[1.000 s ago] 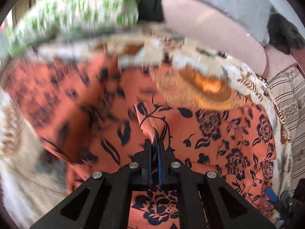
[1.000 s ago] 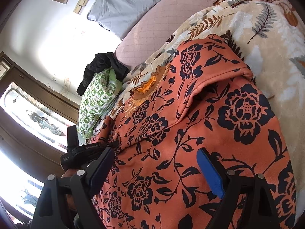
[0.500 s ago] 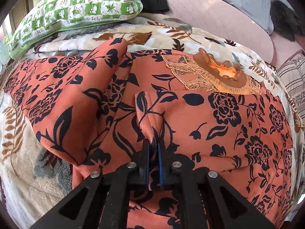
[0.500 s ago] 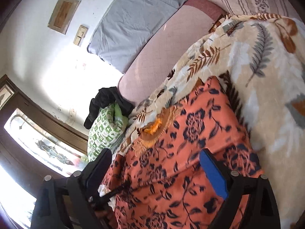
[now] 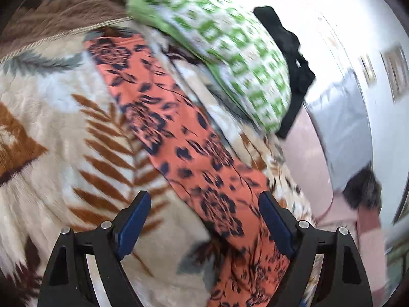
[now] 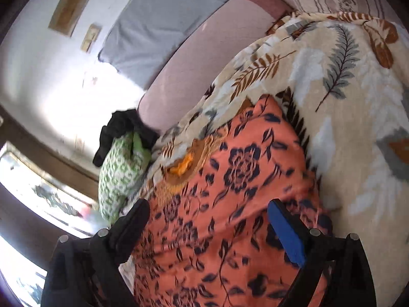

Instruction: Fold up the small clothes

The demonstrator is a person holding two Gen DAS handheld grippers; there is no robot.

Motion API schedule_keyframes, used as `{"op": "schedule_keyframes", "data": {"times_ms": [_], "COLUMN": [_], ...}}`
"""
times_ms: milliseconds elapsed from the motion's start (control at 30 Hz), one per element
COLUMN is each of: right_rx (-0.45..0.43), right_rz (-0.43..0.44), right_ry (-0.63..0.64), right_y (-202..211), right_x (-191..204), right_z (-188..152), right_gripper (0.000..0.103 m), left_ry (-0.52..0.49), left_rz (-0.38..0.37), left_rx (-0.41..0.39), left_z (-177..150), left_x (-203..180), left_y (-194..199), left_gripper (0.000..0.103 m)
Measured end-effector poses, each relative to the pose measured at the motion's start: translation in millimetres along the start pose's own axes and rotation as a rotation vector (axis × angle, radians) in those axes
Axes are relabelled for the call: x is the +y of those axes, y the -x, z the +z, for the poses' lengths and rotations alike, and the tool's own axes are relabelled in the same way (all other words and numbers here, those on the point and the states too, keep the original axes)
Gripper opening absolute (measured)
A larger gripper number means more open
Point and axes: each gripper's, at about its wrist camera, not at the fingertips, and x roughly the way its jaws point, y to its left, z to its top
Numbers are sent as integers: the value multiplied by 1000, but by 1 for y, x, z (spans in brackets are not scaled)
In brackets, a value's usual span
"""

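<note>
My left gripper (image 5: 202, 220) has its jaws wide apart with nothing between them, above the orange floral garment (image 5: 179, 138), which runs as a long strip from the upper left of the left wrist frame down to the bottom centre. It lies on the leaf-print blanket (image 5: 58, 128). A green checked pillow (image 5: 230, 43) sits at the upper centre, with a black cloth (image 5: 291, 56) just behind it. My right gripper (image 6: 209, 227) also has its jaws spread and empty, over the garment (image 6: 230, 204) that fills the lower centre of its view; the embroidered neckline (image 6: 181, 168) shows at centre left.
</note>
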Motion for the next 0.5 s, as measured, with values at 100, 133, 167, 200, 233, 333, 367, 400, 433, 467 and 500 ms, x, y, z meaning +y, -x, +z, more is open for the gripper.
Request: {"op": "schedule_keyframes", "data": {"times_ms": [100, 133, 167, 200, 233, 333, 367, 400, 433, 467, 500], "right_rx": [22, 22, 18, 10, -1, -8, -1, 10, 16, 22, 26], "right_rz": [-59, -77, -71, -65, -66, -64, -68, -68, -74, -78, -77], "right_ry": [125, 159, 187, 208, 223, 239, 237, 231, 227, 224, 222], "right_y": [-5, -8, -10, -10, -10, -13, -16, -19, -21, -24, -26], "right_x": [9, 12, 10, 14, 16, 18, 17, 15, 14, 13, 12], "right_z": [-39, -44, -48, -48, -49, -49, -48, -47, -48, -47, -47], "right_gripper": [95, 95, 95, 95, 95, 95, 95, 95, 95, 95, 95], "left_ry": [131, 146, 156, 162, 173, 209, 214, 214, 208, 204, 205], "left_rz": [20, 24, 34, 35, 37, 60, 71, 79, 84, 97, 119], "left_rx": [-23, -34, -48, -57, -68, -92, -92, -101, -111, -122, -135], "left_z": [40, 51, 62, 71, 79, 101, 106, 109, 113, 115, 117], "left_x": [36, 42, 46, 50, 52, 61, 62, 63, 67, 66, 65], "left_y": [-9, -11, -14, -18, -20, -32, -38, -43, -43, -45, -47], "left_gripper": [85, 85, 85, 85, 85, 85, 85, 85, 85, 85, 81]}}
